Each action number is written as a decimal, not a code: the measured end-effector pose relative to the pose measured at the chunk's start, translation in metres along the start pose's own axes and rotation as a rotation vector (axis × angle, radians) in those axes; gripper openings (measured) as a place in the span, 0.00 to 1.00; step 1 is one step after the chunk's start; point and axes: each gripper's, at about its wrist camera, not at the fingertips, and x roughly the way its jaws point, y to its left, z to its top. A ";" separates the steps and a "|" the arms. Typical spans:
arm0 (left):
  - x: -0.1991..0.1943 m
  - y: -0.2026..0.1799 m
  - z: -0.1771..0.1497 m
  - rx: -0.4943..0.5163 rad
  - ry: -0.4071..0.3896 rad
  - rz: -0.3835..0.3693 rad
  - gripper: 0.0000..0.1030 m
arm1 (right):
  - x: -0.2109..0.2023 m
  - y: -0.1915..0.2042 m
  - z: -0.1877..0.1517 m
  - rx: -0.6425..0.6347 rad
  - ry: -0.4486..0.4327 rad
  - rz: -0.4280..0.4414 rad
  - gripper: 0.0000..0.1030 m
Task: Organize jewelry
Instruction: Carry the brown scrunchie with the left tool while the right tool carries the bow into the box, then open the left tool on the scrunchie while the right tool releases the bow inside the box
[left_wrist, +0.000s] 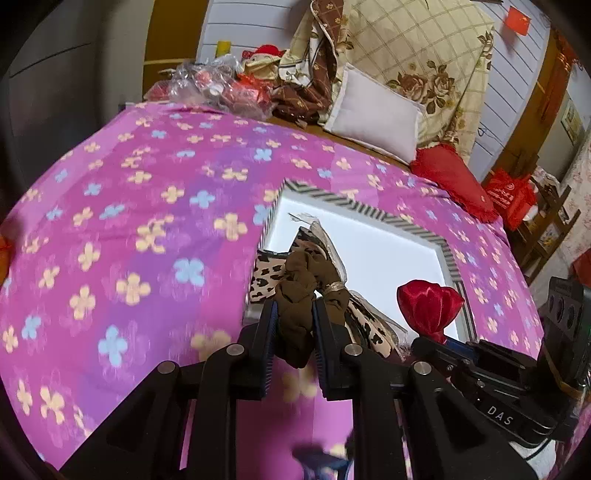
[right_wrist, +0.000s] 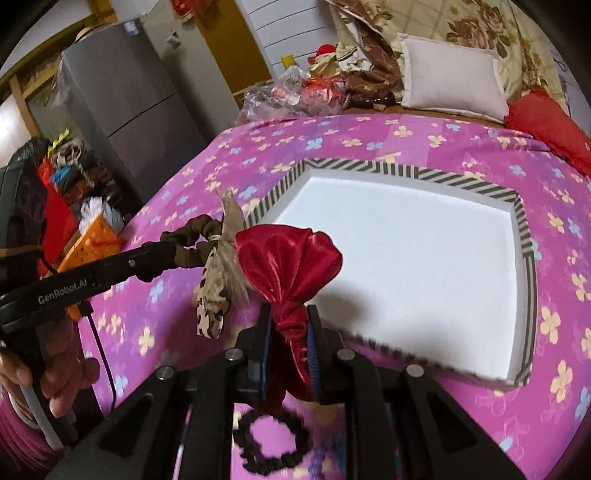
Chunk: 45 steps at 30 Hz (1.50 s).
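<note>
Snagging is our worry: left gripper (left_wrist: 293, 325) is clamped on the brown scrunchie (left_wrist: 308, 280), right gripper (right_wrist: 288, 332) on the red scrunchie (right_wrist: 291, 262), both hanging near the empty striped tray's (right_wrist: 530, 266) near-left corner. Leopard ribbon (right_wrist: 214, 291) touches red satin; release could drag it or miss the rim.

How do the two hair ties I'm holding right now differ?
The brown scrunchie in the left gripper is dull, thin and ruffled, with a leopard-print ribbon tied on; the red scrunchie in the right gripper is shiny satin, fuller and plain. Both are clamped between shut jaws near the striped tray.
</note>
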 end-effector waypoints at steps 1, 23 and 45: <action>0.004 0.000 0.004 0.000 -0.003 0.009 0.21 | 0.003 -0.003 0.005 0.021 -0.006 0.004 0.17; 0.059 0.006 -0.023 0.075 0.126 0.111 0.22 | 0.105 -0.017 0.013 0.181 0.120 -0.006 0.16; -0.005 0.003 -0.040 0.072 0.001 0.178 0.35 | 0.024 0.003 0.002 0.087 0.037 -0.048 0.59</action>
